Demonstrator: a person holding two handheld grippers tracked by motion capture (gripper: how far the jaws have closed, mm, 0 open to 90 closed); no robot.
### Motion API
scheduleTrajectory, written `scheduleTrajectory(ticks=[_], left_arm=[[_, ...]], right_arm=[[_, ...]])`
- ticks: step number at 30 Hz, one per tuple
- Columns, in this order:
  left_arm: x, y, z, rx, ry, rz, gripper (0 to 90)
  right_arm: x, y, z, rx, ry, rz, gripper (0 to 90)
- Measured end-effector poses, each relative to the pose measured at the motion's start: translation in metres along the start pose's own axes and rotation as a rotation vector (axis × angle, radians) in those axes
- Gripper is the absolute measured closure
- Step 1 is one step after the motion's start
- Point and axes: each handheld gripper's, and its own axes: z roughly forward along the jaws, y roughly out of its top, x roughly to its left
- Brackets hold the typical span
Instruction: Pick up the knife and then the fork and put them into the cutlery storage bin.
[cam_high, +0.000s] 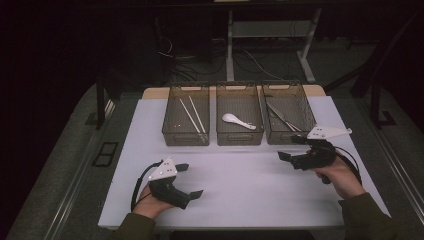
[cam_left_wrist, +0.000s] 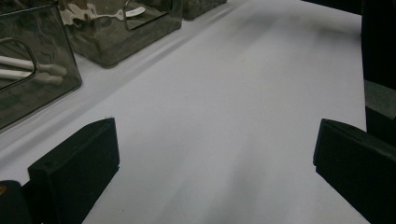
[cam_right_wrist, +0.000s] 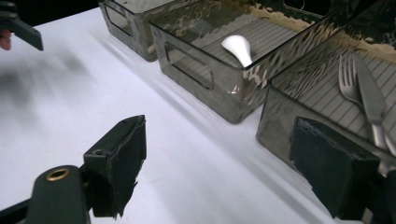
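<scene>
Fingers of left gripper (cam_high: 189, 181) and right gripper (cam_high: 291, 149) stand wide apart, holding nothing.

Lab — cables (cam_high: 195, 60), desk frame (cam_high: 270, 35)

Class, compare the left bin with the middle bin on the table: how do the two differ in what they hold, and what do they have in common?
The left bin holds two long, thin white chopsticks; the middle bin holds one short white spoon. The chopsticks lie lengthwise in the left bin, while the spoon lies crosswise in the middle bin. Both bins are smoky, see-through, rectangular and open-topped, standing side by side.
</scene>
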Motion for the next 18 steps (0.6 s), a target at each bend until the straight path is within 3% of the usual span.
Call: scheduleTrajectory(ticks=[18], left_arm=[[0.000, 0.000, 0.000, 0.001, -0.001, -0.001, 0.0]], right_arm=[[0.013, -0.035, -0.014, -0.036, -0.027, 0.028, 19.0]])
